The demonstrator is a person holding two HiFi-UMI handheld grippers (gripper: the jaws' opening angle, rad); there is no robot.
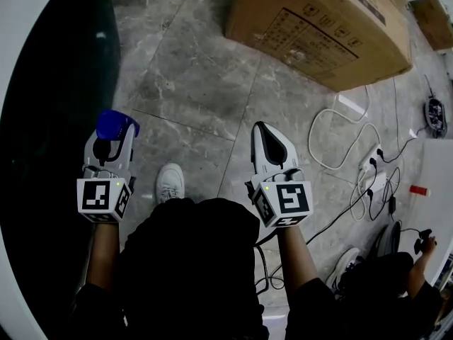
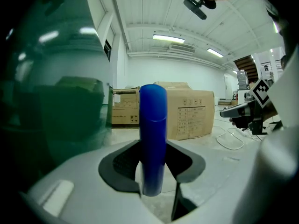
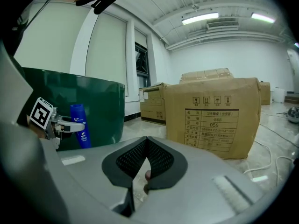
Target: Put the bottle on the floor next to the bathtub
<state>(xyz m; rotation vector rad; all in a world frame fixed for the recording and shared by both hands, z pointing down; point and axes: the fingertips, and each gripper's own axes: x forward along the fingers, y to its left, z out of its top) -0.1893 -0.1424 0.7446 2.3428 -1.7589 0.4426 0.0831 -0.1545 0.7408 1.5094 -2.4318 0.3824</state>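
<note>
Bottle point(image 1: 115, 125) mostly hidden in head view, pinched by left claw point(image 2: 153, 174); right gripper view shows its label, bathtub point(image 3: 100, 111) at 9 o'clock. Right claw point(image 3: 145, 167) pressed together, empty.

The cardboard box point(image 3: 212, 118) reads "055" below handling symbols; print on the blue bottle point(image 3: 80, 125) is illegible
</note>
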